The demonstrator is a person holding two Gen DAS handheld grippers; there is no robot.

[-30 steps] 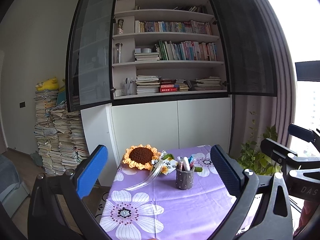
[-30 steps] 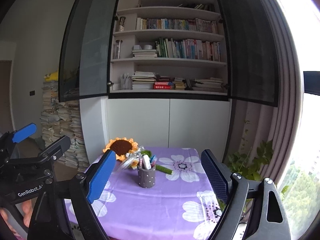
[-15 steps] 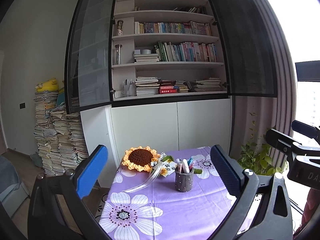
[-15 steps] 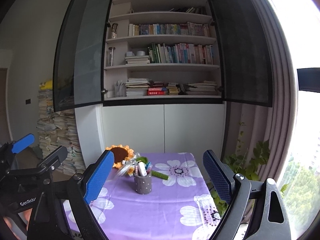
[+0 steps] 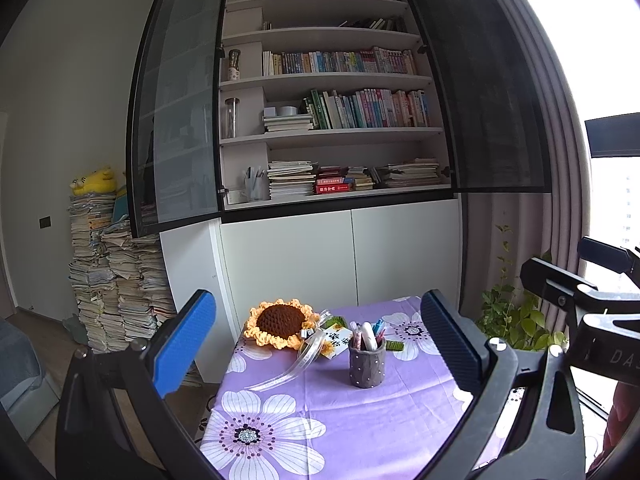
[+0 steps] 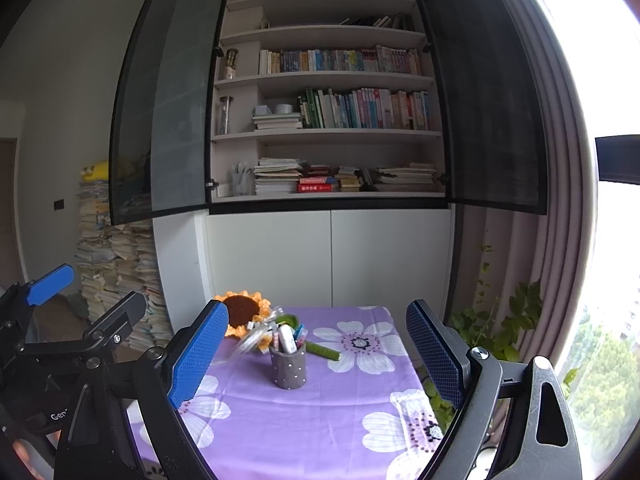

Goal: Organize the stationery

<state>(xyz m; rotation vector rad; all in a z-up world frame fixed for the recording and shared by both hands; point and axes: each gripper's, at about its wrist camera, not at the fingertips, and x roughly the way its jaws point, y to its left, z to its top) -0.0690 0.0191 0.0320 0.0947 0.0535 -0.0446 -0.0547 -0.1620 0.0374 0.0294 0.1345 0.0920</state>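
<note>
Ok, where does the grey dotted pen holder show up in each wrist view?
Left wrist: grey pen holder stands right of centre, low on the purple flowered tablecloth.
Right wrist: pen holder sits slightly left of centre.
Shared landmark: crocheted sunflower, behind it to the left.

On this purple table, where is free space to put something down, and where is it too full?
Free: the near half of the purple floral tablecloth, in front of the grey dotted pen cup, and the strip to its right. Crowded: the far left corner, where the crocheted sunflower, clear ribbon and cup cluster.
</note>
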